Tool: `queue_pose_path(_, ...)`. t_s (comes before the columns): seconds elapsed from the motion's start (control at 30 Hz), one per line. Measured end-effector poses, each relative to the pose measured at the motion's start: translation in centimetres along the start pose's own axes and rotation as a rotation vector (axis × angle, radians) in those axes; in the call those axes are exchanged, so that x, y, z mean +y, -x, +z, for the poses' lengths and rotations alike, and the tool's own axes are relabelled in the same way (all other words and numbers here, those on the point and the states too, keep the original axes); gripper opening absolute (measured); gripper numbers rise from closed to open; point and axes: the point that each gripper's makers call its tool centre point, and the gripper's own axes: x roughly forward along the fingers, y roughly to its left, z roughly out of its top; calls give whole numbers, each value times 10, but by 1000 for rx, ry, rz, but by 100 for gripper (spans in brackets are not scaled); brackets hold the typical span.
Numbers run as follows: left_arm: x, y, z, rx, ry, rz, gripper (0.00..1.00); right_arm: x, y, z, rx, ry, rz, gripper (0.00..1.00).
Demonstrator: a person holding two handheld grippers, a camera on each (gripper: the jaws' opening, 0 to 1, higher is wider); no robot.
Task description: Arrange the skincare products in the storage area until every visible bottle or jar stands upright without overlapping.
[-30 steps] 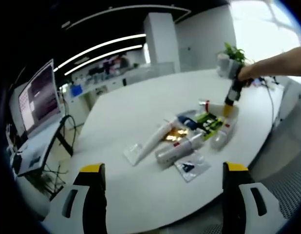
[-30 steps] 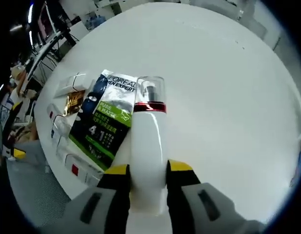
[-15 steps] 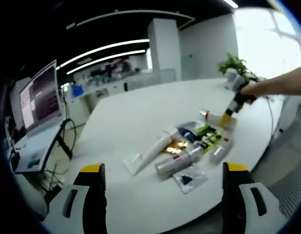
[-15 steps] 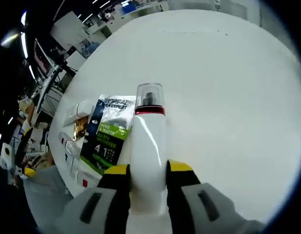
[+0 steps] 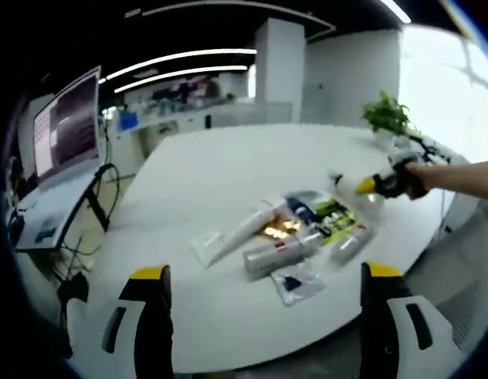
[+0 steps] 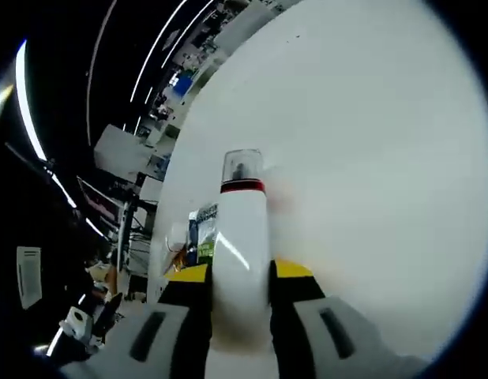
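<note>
The right claw (image 6: 232, 276) is clenched on a white bottle (image 6: 240, 260), its two yellow-tipped jaws pressing the body from either side. The bottle carries a red band and a clear cap (image 6: 242, 164) at its far end, and it is held clear above the white worktop (image 6: 370, 158). In the left gripper view the same claw (image 5: 384, 183) appears at the right, held by a person's hand (image 5: 422, 178), with the bottle (image 5: 348, 184) pointing roughly sideways over the far edge of the product group.

The left claw (image 5: 264, 276) is released: its jaws stand wide apart with nothing between them, hovering above the near part of the worktop (image 5: 220, 158).

The remaining skincare products lie flat in a loose cluster near the middle of the worktop. A long white tube (image 5: 236, 234) lies at the left of the cluster. Just beside it lies a silver-grey bottle (image 5: 282, 251), and a second, smaller one (image 5: 346, 243) lies to its right. A green and blue sachet (image 5: 329, 215) lies behind them, and it is also visible in the right gripper view (image 6: 203, 237) beside the held bottle. A small clear packet (image 5: 295, 283) lies nearest the left claw.

A monitor (image 5: 66, 126) stands on a side desk at the left, and a potted plant (image 5: 386, 117) stands at the far right of the worktop.
</note>
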Motion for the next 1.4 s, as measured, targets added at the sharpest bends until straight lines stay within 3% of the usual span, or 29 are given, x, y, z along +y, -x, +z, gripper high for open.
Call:
queue_pose_path(0.2,-12,-4,11,-25,33,-62,94,15,8,-1,-54,-49,86,27)
queue_pose_path(0.37,-13,-5,18,-36,52,-85,93,28,17,1,-80,-31,129,27)
queue_pose_path(0.6,-21,-12,36,-75,120,-144,91,64,25,-5,-90,28,221,27)
queue_pose_path(0.73,-37,-17,53,-128,154,-243,89,80,27,-8,-109,21,270,27)
queue_pose_path(0.9,-43,-27,59,-120,175,-296,87,104,30,-14,-107,55,319,27)
queue_pose_path(1.0,-58,-29,70,-136,207,-373,86,118,32,-22,-101,53,386,27)
queue_pose_path(1.13,-78,-27,89,-169,290,-497,81,130,34,-29,-103,64,403,27)
queue_pose_path(1.4,-102,-43,105,-171,340,-634,71,151,44,-44,-99,97,456,27)
